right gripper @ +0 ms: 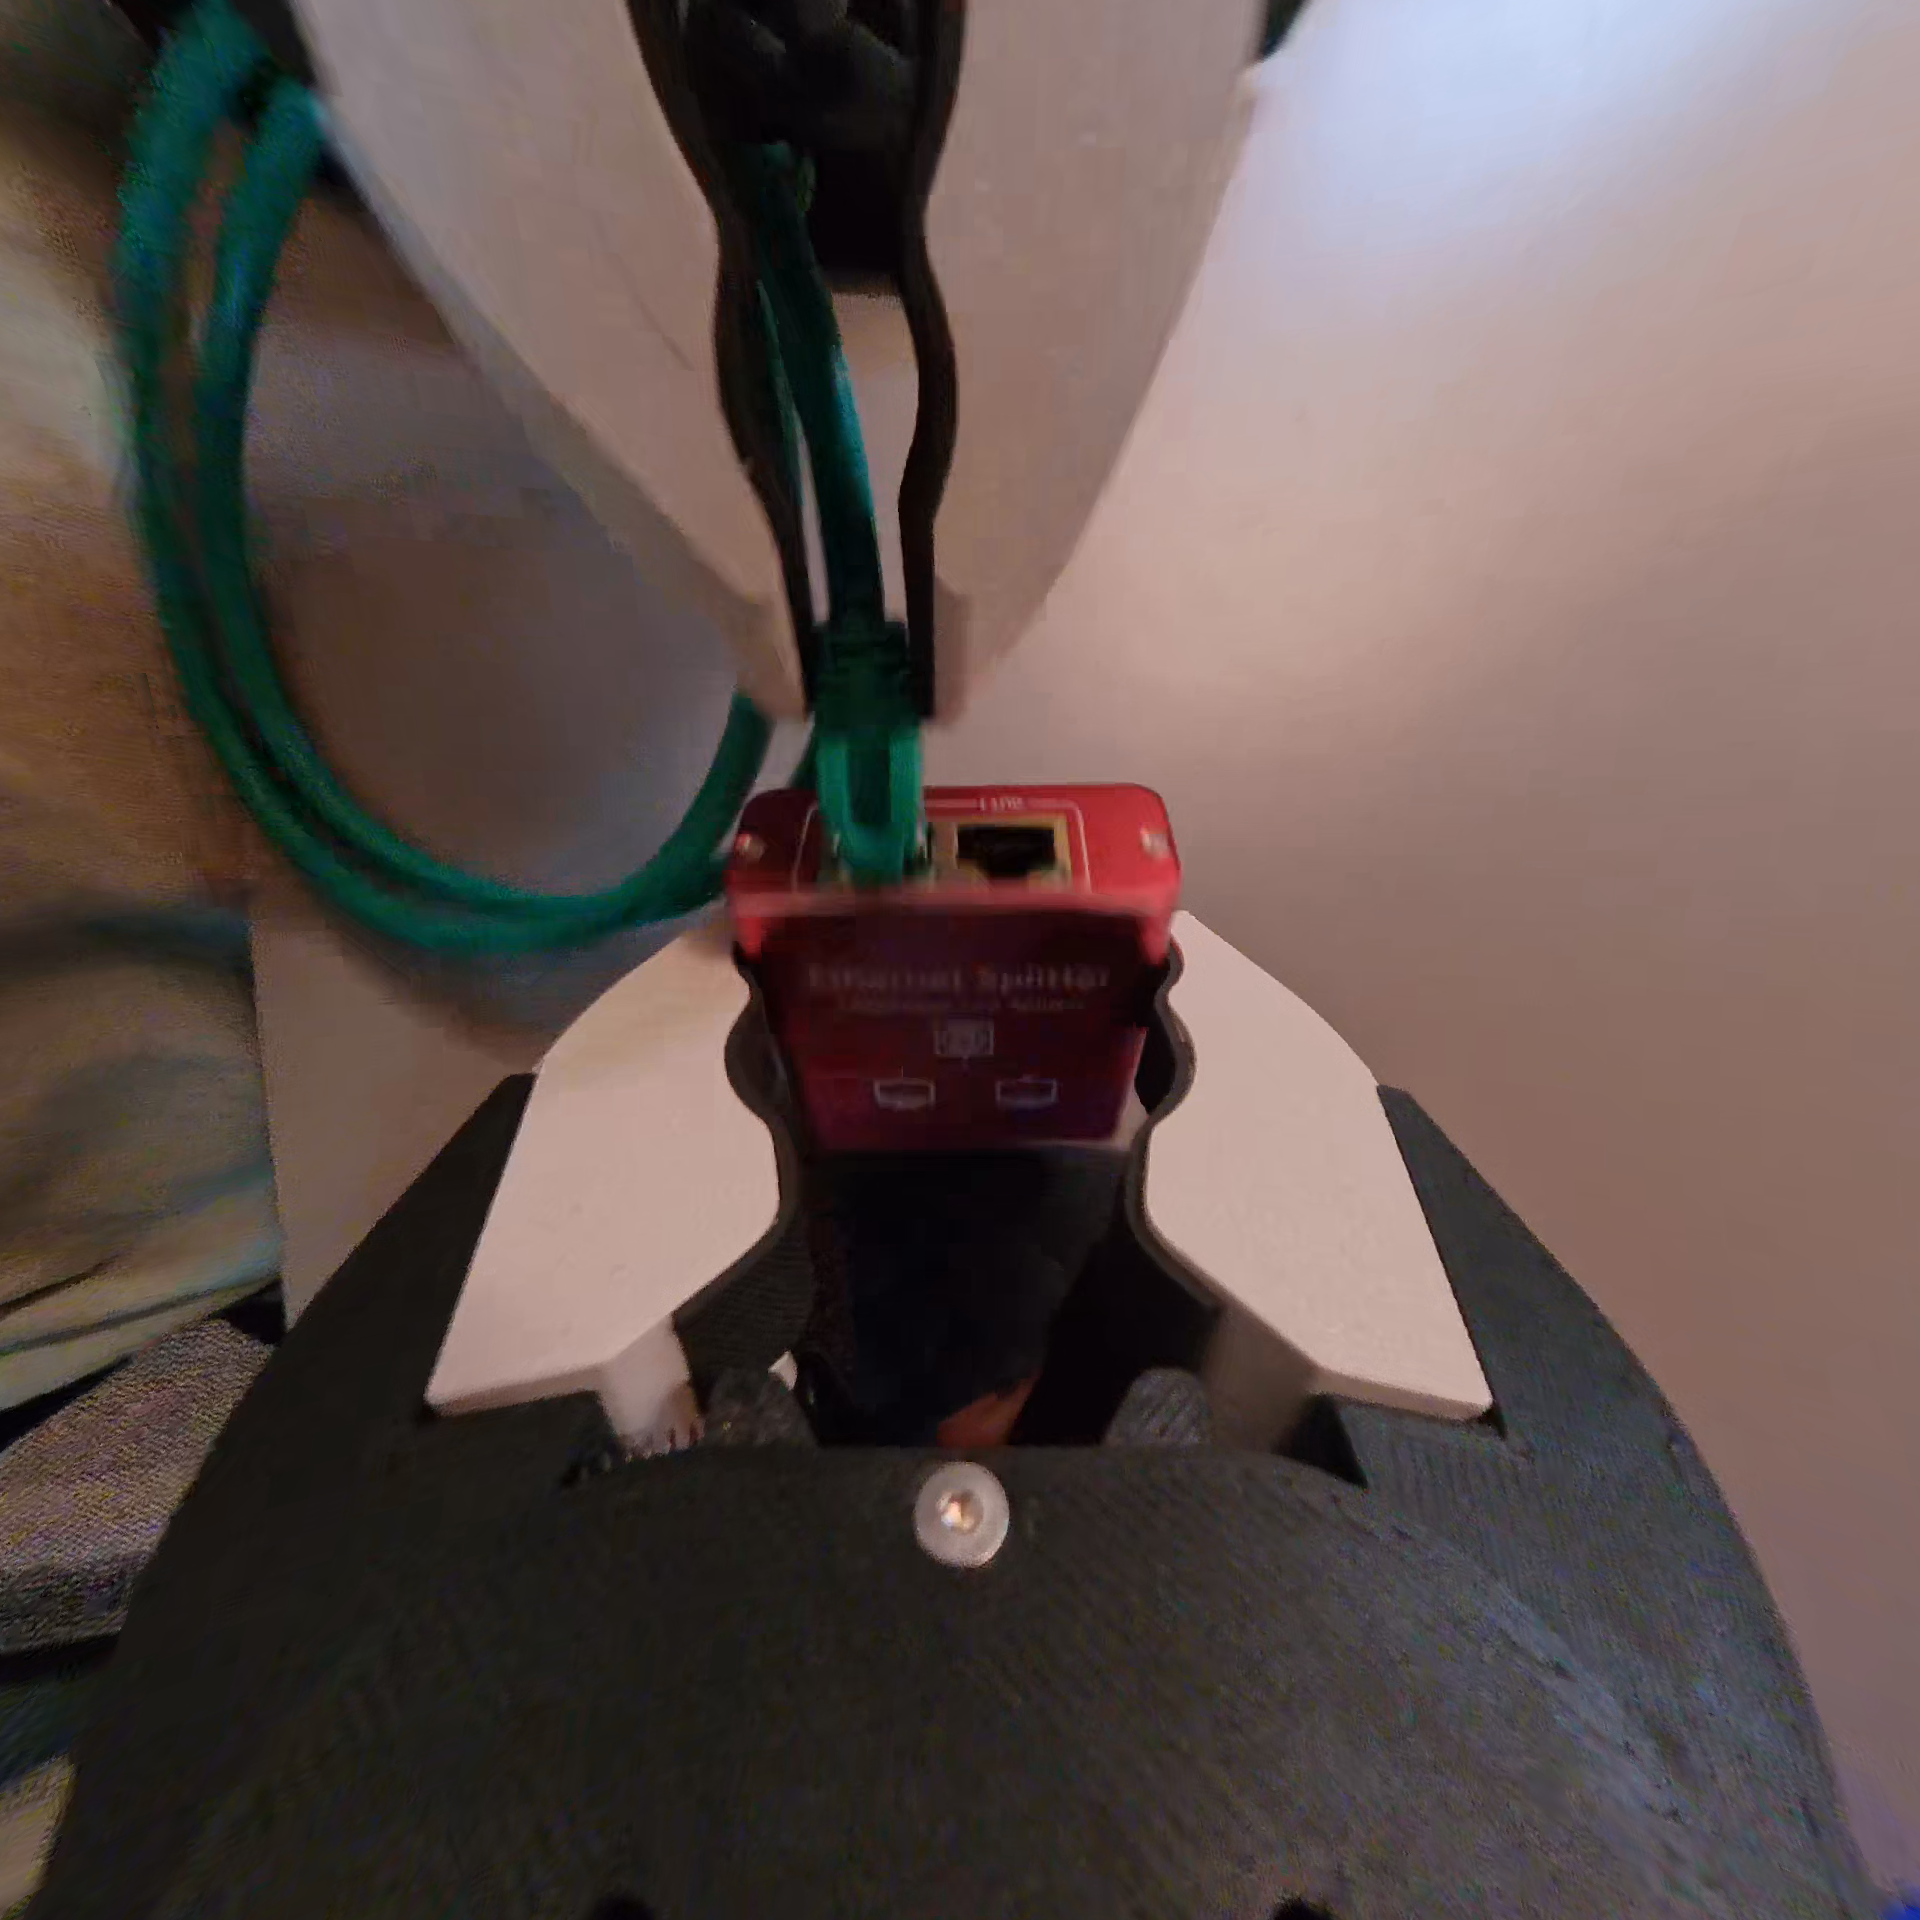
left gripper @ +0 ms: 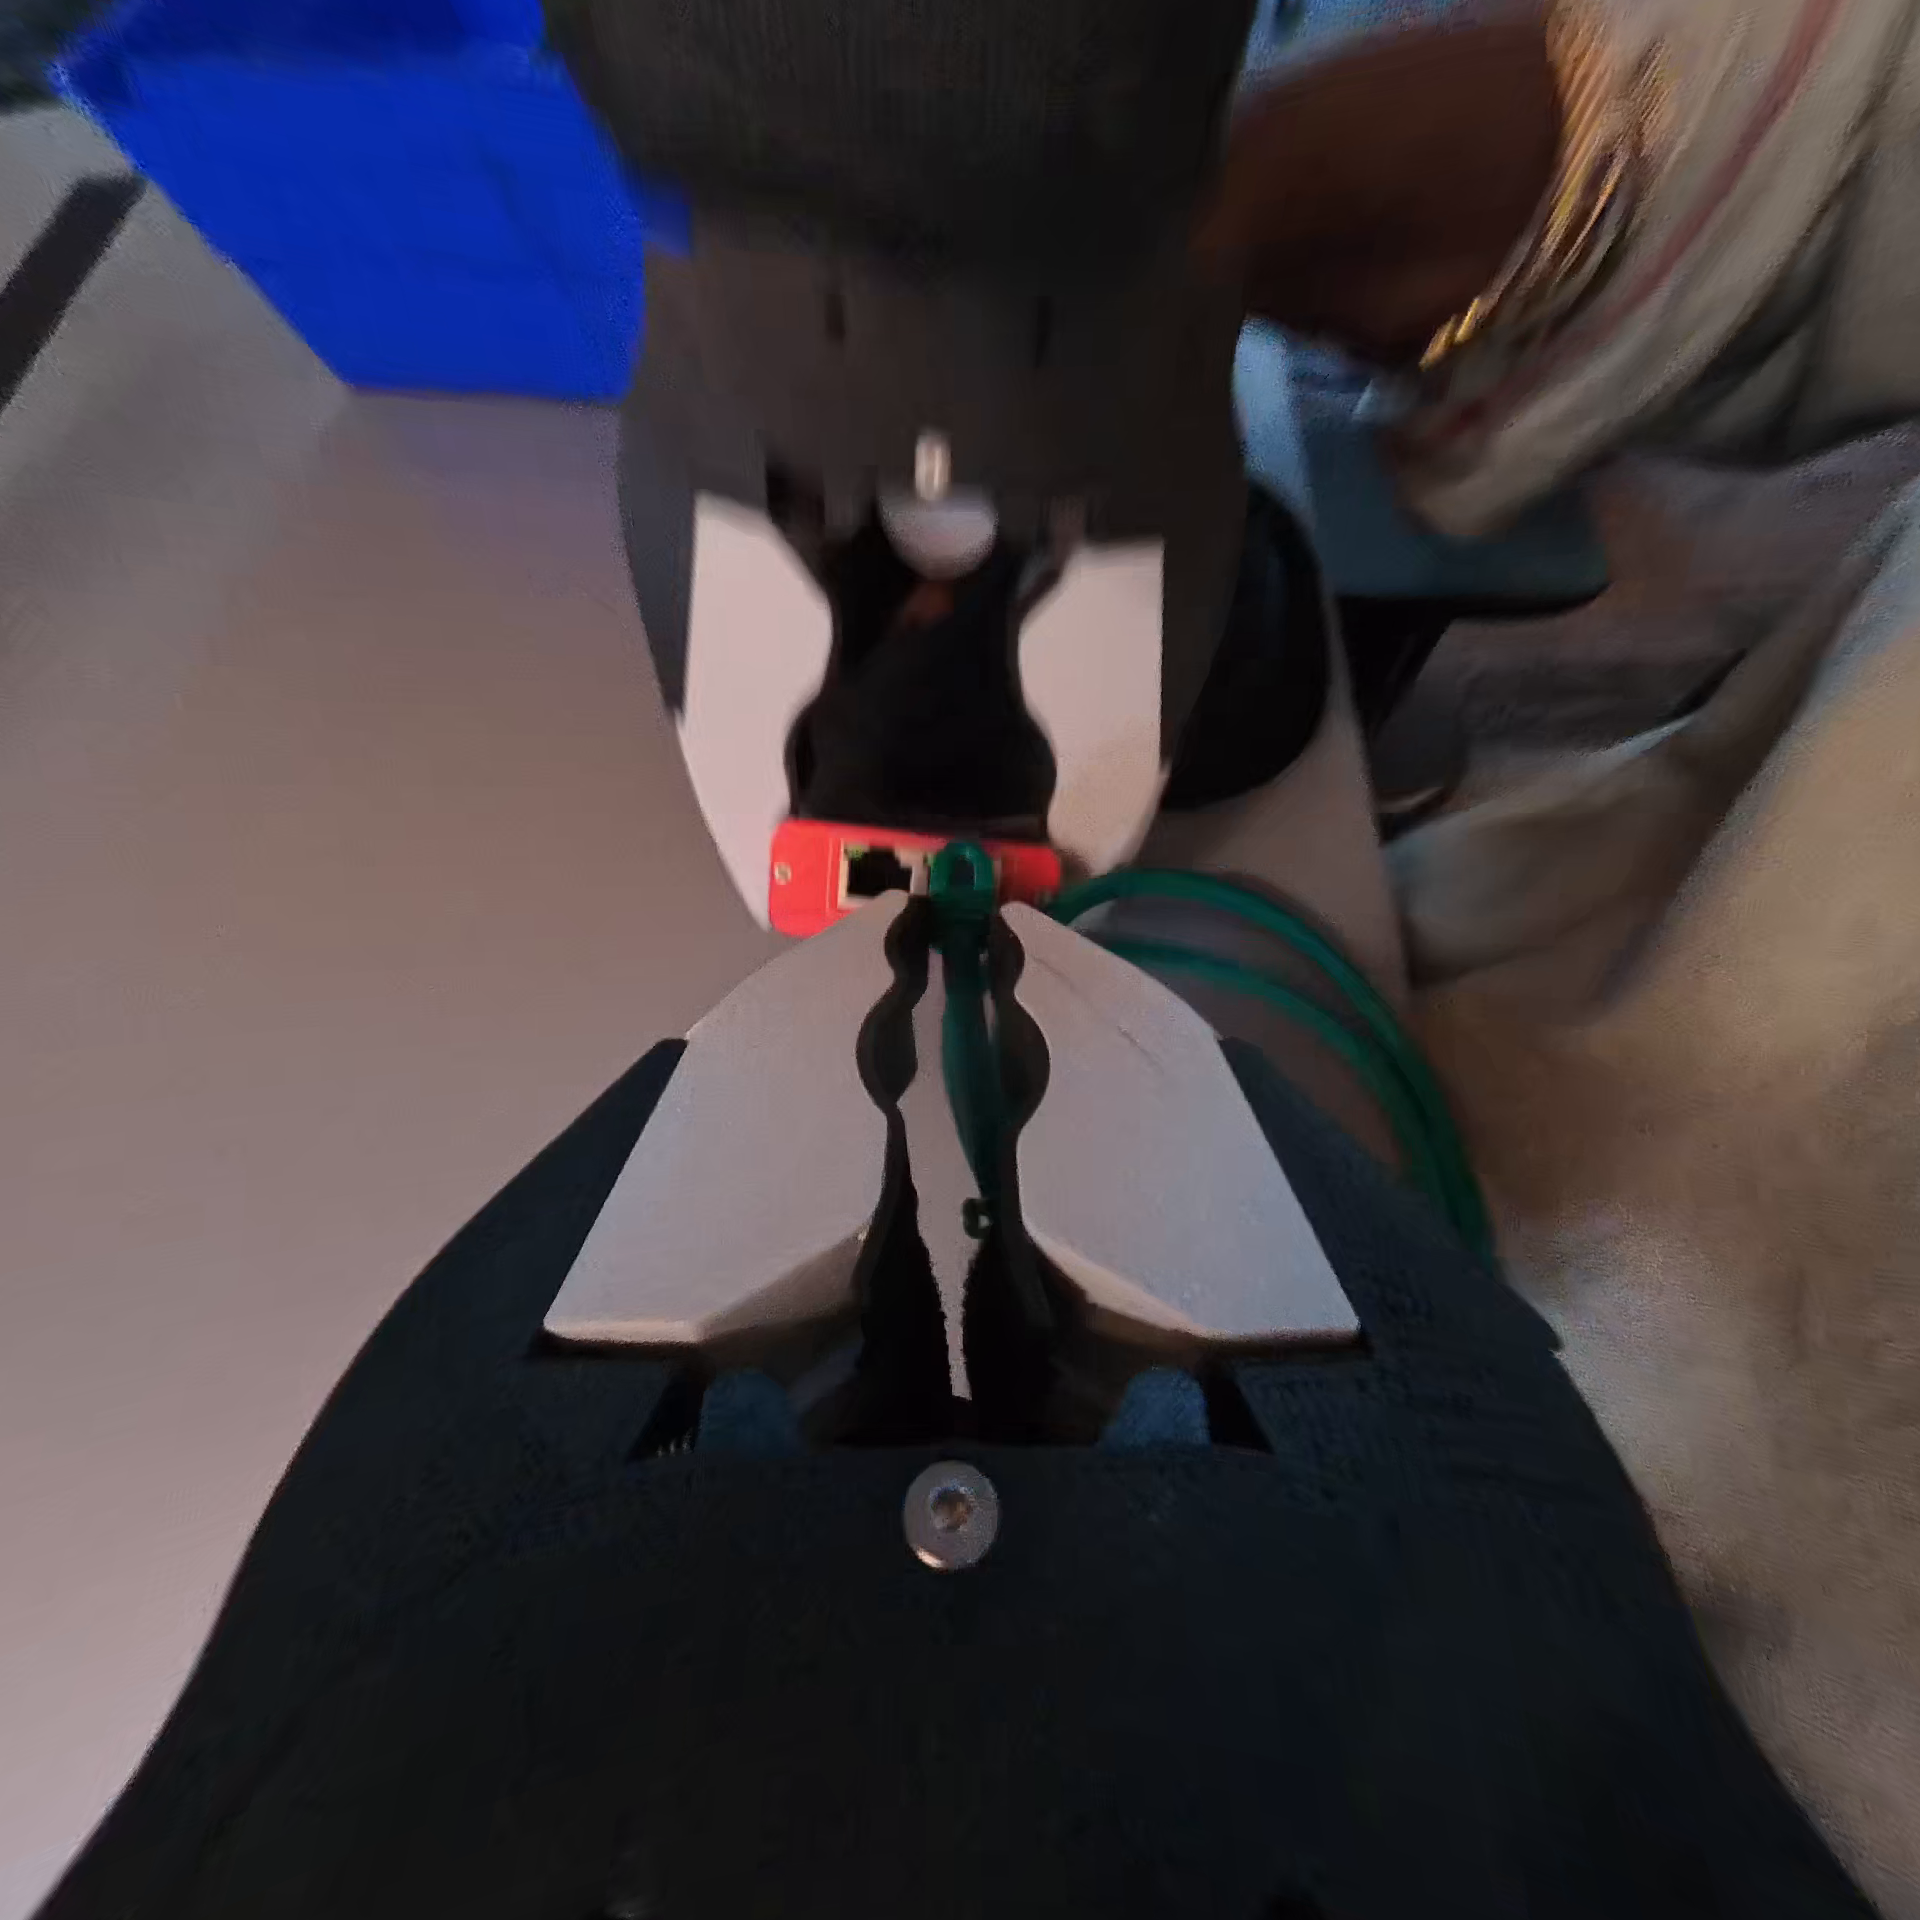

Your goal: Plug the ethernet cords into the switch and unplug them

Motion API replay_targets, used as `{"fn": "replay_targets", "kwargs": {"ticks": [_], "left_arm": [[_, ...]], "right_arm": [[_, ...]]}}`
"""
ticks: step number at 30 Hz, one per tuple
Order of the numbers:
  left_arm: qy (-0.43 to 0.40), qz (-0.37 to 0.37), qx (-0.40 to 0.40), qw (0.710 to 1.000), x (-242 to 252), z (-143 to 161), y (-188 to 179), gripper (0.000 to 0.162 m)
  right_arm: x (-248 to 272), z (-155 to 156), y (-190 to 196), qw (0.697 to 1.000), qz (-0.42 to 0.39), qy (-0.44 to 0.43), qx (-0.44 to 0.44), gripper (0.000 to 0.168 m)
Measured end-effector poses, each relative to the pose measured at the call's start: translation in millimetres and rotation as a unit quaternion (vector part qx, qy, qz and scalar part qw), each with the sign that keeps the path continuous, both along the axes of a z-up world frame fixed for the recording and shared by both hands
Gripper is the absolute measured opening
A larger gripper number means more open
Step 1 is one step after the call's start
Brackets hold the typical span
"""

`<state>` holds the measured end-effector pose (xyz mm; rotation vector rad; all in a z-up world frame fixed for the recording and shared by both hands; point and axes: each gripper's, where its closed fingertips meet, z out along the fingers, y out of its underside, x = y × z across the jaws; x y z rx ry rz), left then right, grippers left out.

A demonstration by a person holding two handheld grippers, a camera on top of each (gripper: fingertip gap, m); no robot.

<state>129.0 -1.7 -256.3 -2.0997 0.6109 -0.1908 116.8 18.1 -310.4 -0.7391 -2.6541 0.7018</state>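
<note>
Left tool [left gripper: 951, 914]: white fingers with black pads, closed down on the green ethernet cord [left gripper: 966, 1049] just behind its plug. Seen from the right wrist view, the same tool [right gripper: 868, 707] comes in from above with the cord [right gripper: 847, 499] running up between its pads.

Right tool [right gripper: 956, 997]: clamped on the two sides of the red switch [right gripper: 961, 1049], port face pointing away from its camera. In the left wrist view it [left gripper: 920, 831] faces the left tool head-on, the switch [left gripper: 805, 883] at its tips.

Cord plug [right gripper: 868, 800]: at the left port of the switch; seated or only at the mouth, cannot tell. Neighbouring port [right gripper: 1008, 847]: open, nothing in it.

Cord slack [right gripper: 208, 582]: two green loops hanging off the side of the switch, close against the left tool.

Surface: pale bench [left gripper: 312, 831] beneath both tools.

Surroundings: blue blurred object [left gripper: 395, 197] at rear; beige fabric [left gripper: 1714, 935] along one side; all motion-blurred.
</note>
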Motion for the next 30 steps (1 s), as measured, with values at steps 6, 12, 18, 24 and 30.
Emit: {"fn": "replay_targets", "kwargs": {"ticks": [6, 12, 18, 24, 30], "left_arm": [[0.049, 0.010, -0.043, 0.998, -25.8, 0.6, -5.8, 0.011], [0.040, 0.003, 0.013, 0.999, -30.9, 6.4, -13.4, 0.010], [0.067, 0.020, 0.110, 0.991, -39.6, 36.2, -19.7, 0.010], [0.093, 0.051, 0.208, 0.972, -52.8, 67.1, -26.7, 0.009], [0.066, 0.035, 0.190, 0.979, -45.5, 55.6, -28.8, 0.010]], "right_arm": [[-12.4, 18.5, 1.5, 0.999, -0.025, 0.026, -0.039, 0.069], [-18.0, 28.3, -5.5, 0.997, -0.019, 0.060, -0.052, 0.070], [-28.8, 65.7, -9.4, 0.969, -0.031, 0.174, -0.174, 0.077], [-28.7, 103.4, 9.8, 0.828, -0.151, 0.084, -0.534, 0.106], [-17.2, 116.4, -11.3, 0.750, -0.100, -0.001, -0.653, 0.064]]}}
